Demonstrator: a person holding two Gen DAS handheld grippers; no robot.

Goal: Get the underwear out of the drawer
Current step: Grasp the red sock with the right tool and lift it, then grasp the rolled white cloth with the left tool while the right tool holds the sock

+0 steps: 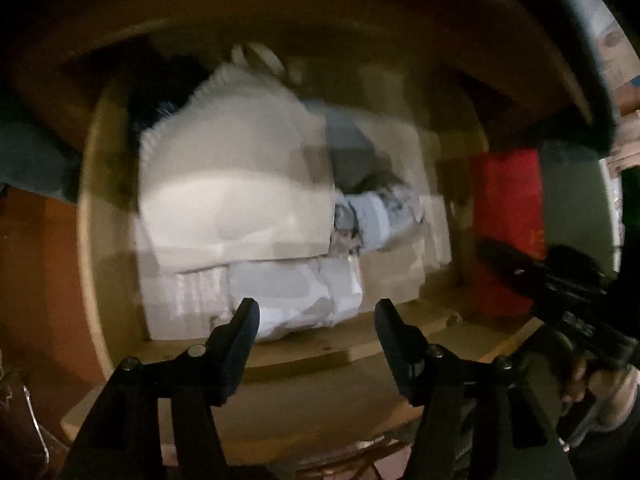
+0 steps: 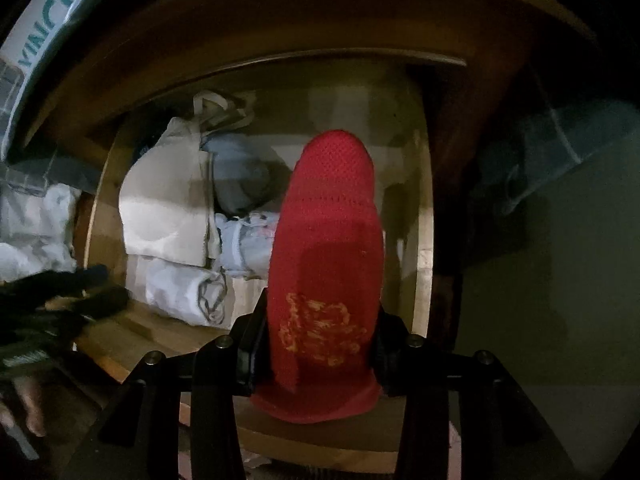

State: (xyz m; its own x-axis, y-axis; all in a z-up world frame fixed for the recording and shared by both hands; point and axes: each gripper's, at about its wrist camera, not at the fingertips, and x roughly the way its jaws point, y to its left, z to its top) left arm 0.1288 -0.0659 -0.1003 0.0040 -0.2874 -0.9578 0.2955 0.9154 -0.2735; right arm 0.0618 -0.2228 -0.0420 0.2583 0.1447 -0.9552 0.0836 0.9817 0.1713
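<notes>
Left gripper (image 1: pixel 316 312) of mine hangs with fingers spread and nothing between them, over the front edge of the open wooden drawer (image 1: pixel 92 240), where a folded beige cloth (image 1: pixel 236 184) fills the left side above a white bundle (image 1: pixel 296 300). Seen from my right wrist, the right gripper (image 2: pixel 322 344) pinches the red underwear (image 2: pixel 326 240) with yellow embroidery, held over the drawer's right front corner.
</notes>
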